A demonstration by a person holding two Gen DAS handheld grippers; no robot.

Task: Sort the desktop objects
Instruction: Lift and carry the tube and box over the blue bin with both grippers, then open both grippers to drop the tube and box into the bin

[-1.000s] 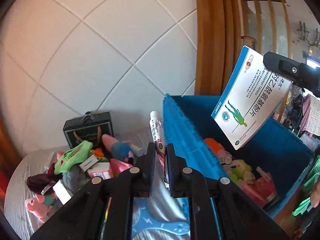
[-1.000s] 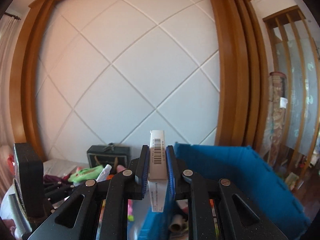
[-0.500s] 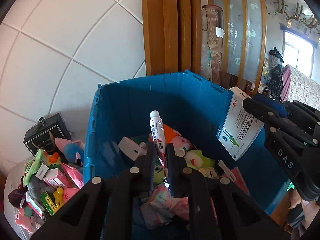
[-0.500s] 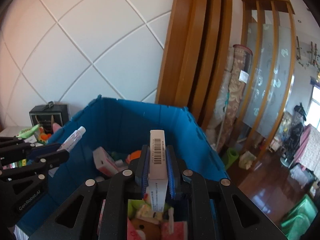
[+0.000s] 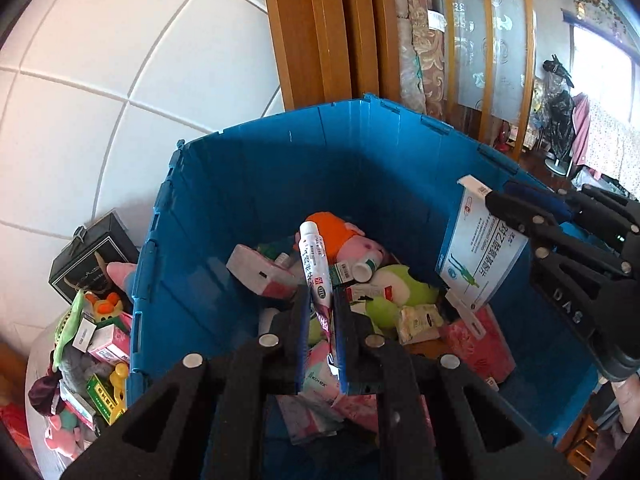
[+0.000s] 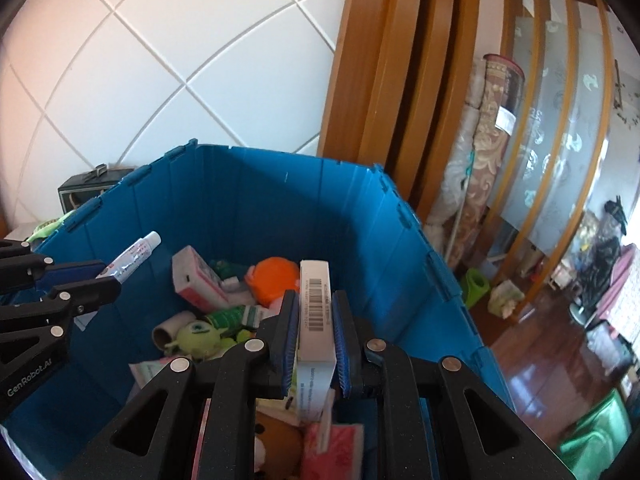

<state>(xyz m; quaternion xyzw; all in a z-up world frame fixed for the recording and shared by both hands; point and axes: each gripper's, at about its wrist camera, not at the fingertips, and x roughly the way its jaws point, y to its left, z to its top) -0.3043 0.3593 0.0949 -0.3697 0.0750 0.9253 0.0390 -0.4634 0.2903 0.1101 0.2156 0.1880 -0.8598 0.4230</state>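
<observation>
My left gripper (image 5: pixel 320 300) is shut on a white ointment tube (image 5: pixel 315 264) and holds it over the open blue crate (image 5: pixel 256 184). My right gripper (image 6: pixel 315 312) is shut on a white and blue medicine box (image 6: pixel 316 312), also over the crate (image 6: pixel 360 216). In the left wrist view the right gripper (image 5: pixel 496 200) holds the box (image 5: pixel 480 256) at the crate's right side. In the right wrist view the left gripper (image 6: pixel 100 280) holds the tube (image 6: pixel 134 256) at the left. The crate holds plush toys, boxes and packets.
A pile of toys and small boxes (image 5: pixel 92 340) lies on the table left of the crate, beside a black box (image 5: pixel 88 256). A tiled white wall and a wooden frame (image 5: pixel 316 32) stand behind. A rolled rug (image 6: pixel 492 128) leans at the right.
Both grippers have swung right from the table pile to above the crate and tilted down into it. Each still holds its item.
</observation>
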